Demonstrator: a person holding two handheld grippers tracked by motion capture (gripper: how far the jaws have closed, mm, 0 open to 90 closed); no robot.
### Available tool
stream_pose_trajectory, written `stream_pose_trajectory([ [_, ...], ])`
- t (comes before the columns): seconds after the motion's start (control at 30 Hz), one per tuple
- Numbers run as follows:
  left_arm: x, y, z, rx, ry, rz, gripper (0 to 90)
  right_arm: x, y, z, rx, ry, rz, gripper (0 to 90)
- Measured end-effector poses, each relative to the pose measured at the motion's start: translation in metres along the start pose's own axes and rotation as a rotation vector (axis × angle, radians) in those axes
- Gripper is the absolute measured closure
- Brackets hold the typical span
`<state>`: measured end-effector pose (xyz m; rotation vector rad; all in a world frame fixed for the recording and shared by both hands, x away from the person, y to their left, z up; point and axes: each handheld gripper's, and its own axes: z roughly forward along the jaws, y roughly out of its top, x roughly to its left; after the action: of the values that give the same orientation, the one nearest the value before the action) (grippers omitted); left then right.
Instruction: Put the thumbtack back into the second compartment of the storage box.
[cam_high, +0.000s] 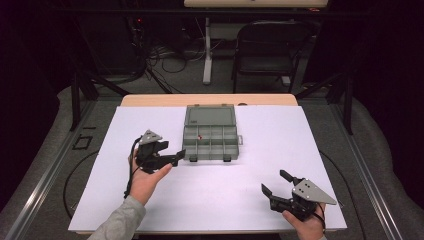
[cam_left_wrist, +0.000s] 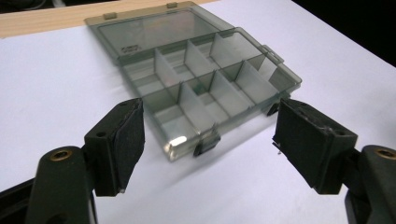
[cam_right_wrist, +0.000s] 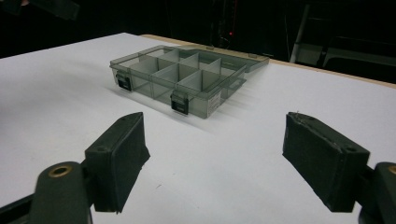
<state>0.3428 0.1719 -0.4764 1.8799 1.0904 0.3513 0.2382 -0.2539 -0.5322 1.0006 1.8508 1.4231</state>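
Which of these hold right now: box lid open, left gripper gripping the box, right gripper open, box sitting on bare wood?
1. The compartment box has its lid open, lying flat behind it. True.
2. The left gripper grips the box. False: its jaws stand open beside the box's near left corner, nothing between them.
3. The right gripper is open and holds nothing. True.
4. The box sits on bare wood. False: it rests on the white sheet.
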Motion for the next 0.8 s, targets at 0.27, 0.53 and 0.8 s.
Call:
stream_pose_trajectory([
  [0.27,0.010,-0.041,-0.040,-0.050,0.061,-0.014,25.8,0.000,0.000,0.001,0.002,0.003,0.000,20.7],
  [0.53,0.013,-0.072,-0.063,-0.087,0.093,-0.016,26.1,0.001,-0.001,0.002,0.002,0.003,-0.003,20.7],
  [0.8,0.018,-0.088,-0.066,-0.082,0.126,0.001,26.1,0.001,-0.001,0.002,0.010,0.004,0.000,20.7],
])
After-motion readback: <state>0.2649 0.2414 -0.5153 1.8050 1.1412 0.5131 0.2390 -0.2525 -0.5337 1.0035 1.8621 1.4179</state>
